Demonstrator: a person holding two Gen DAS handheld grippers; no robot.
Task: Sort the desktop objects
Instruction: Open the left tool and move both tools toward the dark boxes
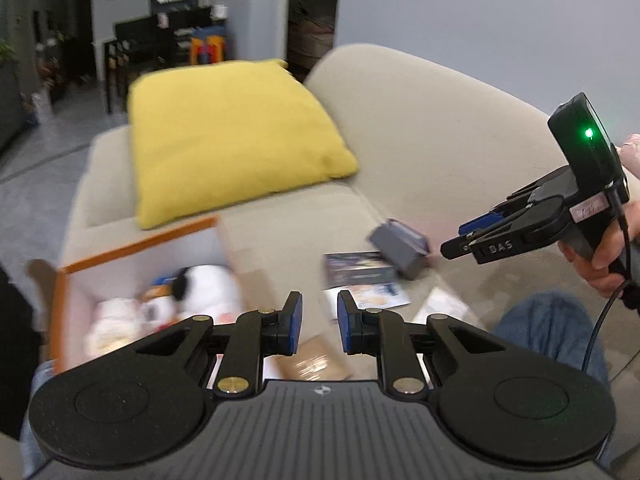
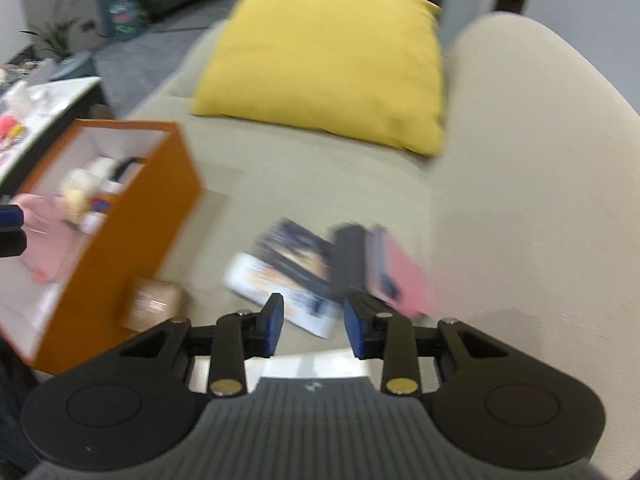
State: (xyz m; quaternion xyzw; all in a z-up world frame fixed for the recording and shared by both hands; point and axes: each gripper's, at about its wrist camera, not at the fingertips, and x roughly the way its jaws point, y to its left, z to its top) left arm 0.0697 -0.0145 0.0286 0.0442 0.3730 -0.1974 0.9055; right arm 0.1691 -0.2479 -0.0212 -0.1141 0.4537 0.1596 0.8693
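My left gripper (image 1: 319,322) is open and empty above the sofa seat, beside an orange box (image 1: 136,250) that holds soft toys and small items. My right gripper (image 2: 314,330) is open and empty; it also shows in the left wrist view (image 1: 454,246), just right of a grey box with a pink side (image 1: 398,250). That box (image 2: 352,258) lies on the seat beside a dark booklet (image 2: 296,254) and a white leaflet (image 2: 280,300). A brown packet (image 2: 154,306) lies against the orange box (image 2: 132,240). Both views are blurred.
A yellow cushion (image 1: 228,140) leans at the back of the beige sofa (image 1: 432,152). My knee in jeans (image 1: 548,328) is at the right. A white table with clutter (image 2: 36,104) stands left of the sofa.
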